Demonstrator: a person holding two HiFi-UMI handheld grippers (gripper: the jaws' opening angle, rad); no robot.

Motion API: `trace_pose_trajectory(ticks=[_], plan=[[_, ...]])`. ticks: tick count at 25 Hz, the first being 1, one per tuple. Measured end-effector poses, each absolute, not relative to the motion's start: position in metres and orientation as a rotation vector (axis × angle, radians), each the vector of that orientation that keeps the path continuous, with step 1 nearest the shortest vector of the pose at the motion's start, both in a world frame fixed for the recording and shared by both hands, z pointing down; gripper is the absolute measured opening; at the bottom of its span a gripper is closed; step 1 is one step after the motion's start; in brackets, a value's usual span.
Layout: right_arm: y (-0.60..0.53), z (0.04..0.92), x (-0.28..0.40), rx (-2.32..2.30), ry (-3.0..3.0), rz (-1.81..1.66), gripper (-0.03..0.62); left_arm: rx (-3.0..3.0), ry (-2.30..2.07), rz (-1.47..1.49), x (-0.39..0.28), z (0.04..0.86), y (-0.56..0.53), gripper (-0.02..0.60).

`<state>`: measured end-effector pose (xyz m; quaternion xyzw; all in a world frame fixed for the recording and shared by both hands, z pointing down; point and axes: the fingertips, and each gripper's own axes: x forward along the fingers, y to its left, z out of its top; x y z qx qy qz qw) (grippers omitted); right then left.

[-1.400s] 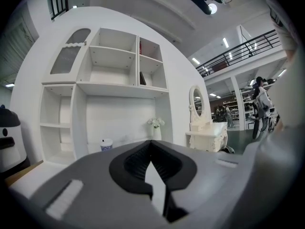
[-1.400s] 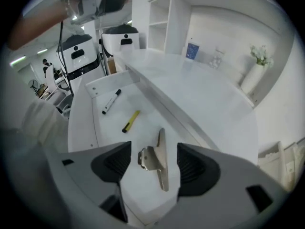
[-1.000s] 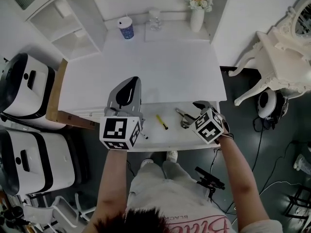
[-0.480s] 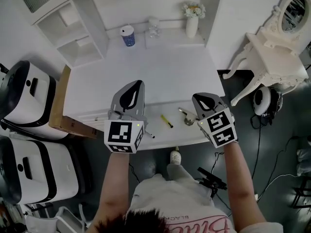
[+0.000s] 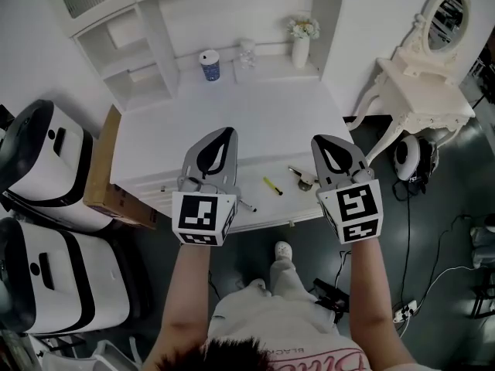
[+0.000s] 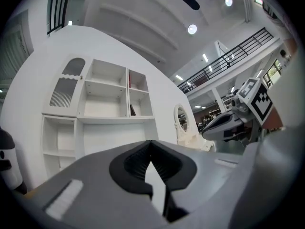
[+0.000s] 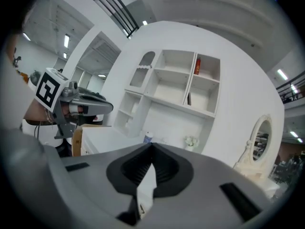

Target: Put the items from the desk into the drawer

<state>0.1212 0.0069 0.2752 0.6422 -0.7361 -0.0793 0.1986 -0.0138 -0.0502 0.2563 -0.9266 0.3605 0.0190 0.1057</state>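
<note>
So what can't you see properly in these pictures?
Head view: the pen is mostly hidden behind the left gripper.
Head view: the metal thing is partly behind the right gripper and too small to name.
Head view: the yellow thing is too small to name.
Gripper views: each gripper's own body blocks those three things.

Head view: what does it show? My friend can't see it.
A person holds the left gripper and the right gripper, jaws shut, over the front of a white desk. A yellow pen and a small metal thing lie between them near the edge.
</note>
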Motion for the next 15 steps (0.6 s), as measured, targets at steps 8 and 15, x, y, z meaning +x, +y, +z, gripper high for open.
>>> trace_pose_trajectory(ticks=[8,15], plan=[[0.045,0.243,0.098,1.939,-2.036,-0.283,0.008,-2.708,1.031,0.168,-0.044,0.226,-0.023,0.009],[0.059,0.225,0.095,2.014,-2.006,-0.325,0.008,-2.695,1.037,0.201,-0.060,0.212,-0.013,0.009]])
